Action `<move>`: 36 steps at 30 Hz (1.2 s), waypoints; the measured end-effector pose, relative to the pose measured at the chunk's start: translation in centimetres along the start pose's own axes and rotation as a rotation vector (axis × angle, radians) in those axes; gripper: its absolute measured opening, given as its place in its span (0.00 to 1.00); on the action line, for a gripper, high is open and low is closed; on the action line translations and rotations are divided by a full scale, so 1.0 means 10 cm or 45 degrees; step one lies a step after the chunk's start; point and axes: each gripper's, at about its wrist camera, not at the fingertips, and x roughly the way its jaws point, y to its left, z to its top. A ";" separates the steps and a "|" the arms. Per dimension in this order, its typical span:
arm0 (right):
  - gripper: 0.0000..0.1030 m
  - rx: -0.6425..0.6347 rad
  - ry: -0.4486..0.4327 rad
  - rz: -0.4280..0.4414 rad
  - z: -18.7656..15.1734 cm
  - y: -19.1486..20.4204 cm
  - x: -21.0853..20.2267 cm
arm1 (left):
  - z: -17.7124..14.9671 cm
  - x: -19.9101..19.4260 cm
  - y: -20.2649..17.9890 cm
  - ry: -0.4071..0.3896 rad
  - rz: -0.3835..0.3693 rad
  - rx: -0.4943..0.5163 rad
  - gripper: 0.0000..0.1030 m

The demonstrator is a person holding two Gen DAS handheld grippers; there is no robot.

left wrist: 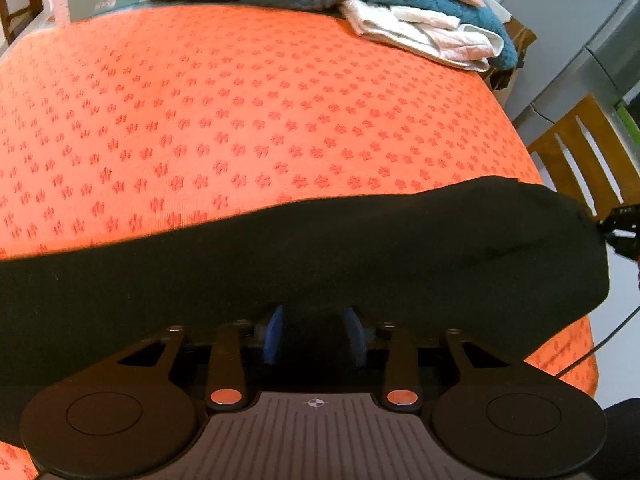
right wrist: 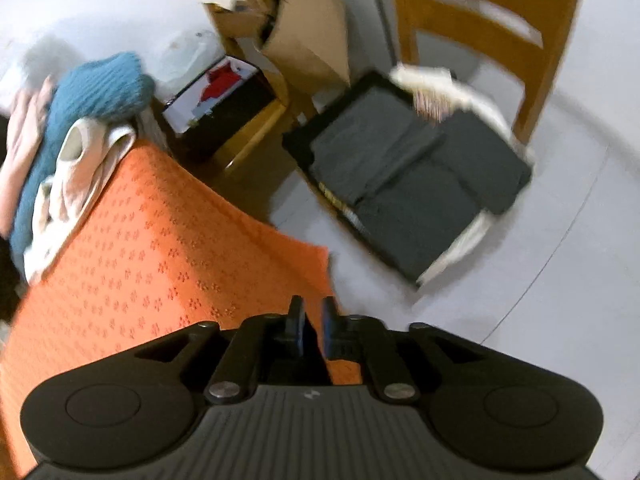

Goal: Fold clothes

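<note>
Black cloth stretches across the near edge of your desk, which wears an orange cover patterned with small flowers, and your left tongs sit spread with that cloth draped over their blue pads. Your right tongs are nearly pressed together on nothing, past the desk's corner above pale floor. At the far edge lies a heap of teal, white and pink laundry; a wooden chair holds folded dark clothes.
</note>
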 end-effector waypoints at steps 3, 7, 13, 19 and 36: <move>0.32 -0.228 -0.064 -0.041 -0.06 0.23 -0.30 | 0.09 -0.12 -0.07 -0.032 -0.023 0.045 0.48; 0.37 -0.473 -0.077 0.035 -0.27 0.56 -0.63 | 0.26 -0.22 -0.17 -0.043 -0.053 0.113 0.52; 0.37 -0.651 -0.013 0.187 -0.74 1.00 -0.71 | 0.39 -0.15 -0.40 -0.024 -0.072 0.256 0.56; 0.37 -0.796 0.018 0.270 -1.18 1.43 -0.62 | 0.40 -0.10 -0.53 -0.003 -0.095 0.286 0.58; 0.50 -0.977 0.033 0.274 -1.81 1.90 -0.20 | 0.96 -0.06 -0.75 -0.060 -0.112 0.446 1.00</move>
